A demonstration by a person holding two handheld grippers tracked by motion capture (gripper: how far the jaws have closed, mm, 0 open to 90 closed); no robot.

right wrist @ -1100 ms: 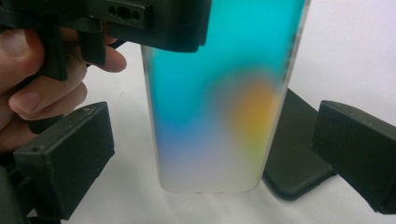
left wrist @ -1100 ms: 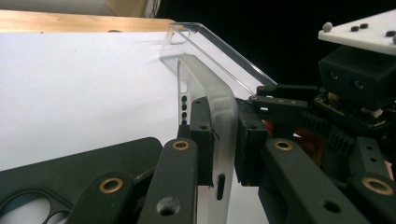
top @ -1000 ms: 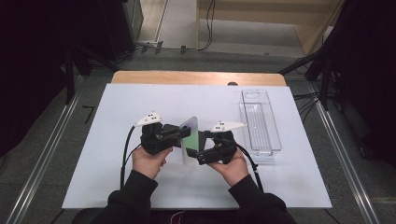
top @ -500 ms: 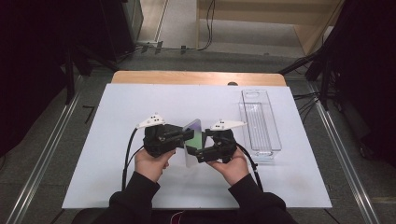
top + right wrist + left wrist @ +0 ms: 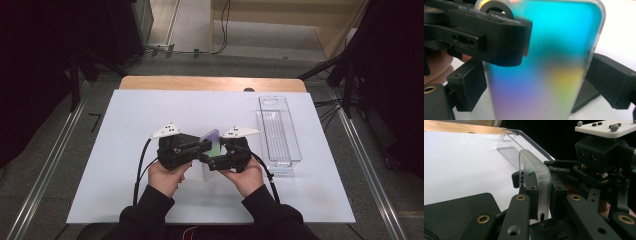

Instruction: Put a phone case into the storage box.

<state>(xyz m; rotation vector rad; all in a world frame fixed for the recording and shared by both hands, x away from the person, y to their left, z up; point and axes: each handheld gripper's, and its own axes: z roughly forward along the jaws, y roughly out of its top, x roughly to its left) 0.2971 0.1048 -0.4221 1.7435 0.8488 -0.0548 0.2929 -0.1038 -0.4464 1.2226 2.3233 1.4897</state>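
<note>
Phone case (frosted, iridescent blue-to-purple back) held up off the white table between both hands, mid-table, near the person's edge. Left gripper is clamped on it: in the left gripper view the jaws pinch the case's thin edge from both faces. Right gripper: jaws have just been closing with the case between them; in the right gripper view they sit beside its long edges, and I cannot tell whether the pads press yet. Judging by looks, the case is light, thin and somewhat flexible, with a smooth, probably slippery skin, so squeezing the open middle would bow it. Better hold looks to be the stiffer rim near a corner, flat pads on both faces. Clear plastic tray lies well apart on the right.
</note>
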